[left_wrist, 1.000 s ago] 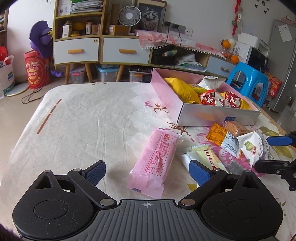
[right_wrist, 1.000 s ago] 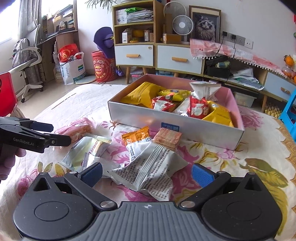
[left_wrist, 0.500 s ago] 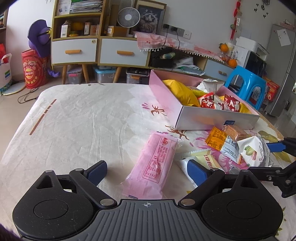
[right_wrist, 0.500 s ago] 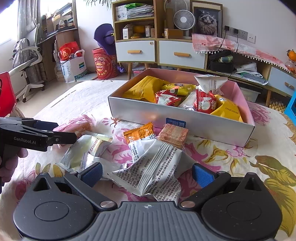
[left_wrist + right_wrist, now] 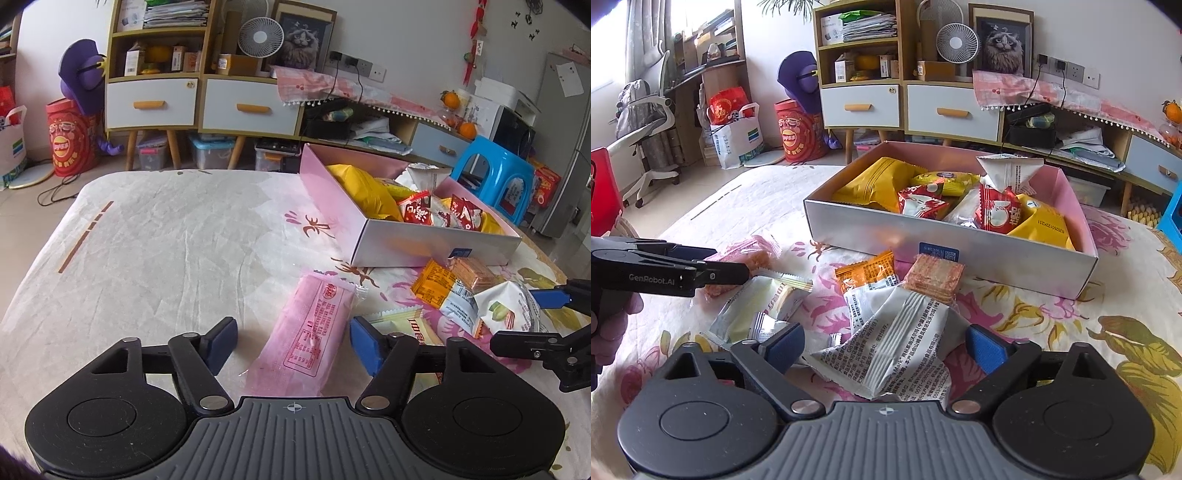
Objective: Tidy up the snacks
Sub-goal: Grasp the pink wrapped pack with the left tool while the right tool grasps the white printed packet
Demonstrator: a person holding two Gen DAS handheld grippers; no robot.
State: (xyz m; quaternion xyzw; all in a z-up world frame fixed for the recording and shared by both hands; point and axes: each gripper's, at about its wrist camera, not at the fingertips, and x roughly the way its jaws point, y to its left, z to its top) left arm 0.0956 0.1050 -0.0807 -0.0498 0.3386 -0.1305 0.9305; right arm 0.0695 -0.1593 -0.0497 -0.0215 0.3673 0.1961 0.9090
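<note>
A long pink snack packet lies on the cloth between the fingers of my left gripper. Its jaws are closing on the packet; the right pad is at the wrapper's edge and the left pad stands clear. A white printed packet lies between the fingers of my right gripper, whose jaws are closing without touching it. The pink-lined box behind holds several yellow and red packets. An orange packet, a biscuit pack and a pale yellow packet lie loose in front of it.
The floral tablecloth is bare on the left. In the right wrist view the left gripper reaches in from the left, held by a hand. Cabinets and a blue stool stand beyond the table.
The left gripper's jaws have narrowed markedly around the pink packet. The right gripper's jaws have come in a little around the white packet. Neither packet has moved.
</note>
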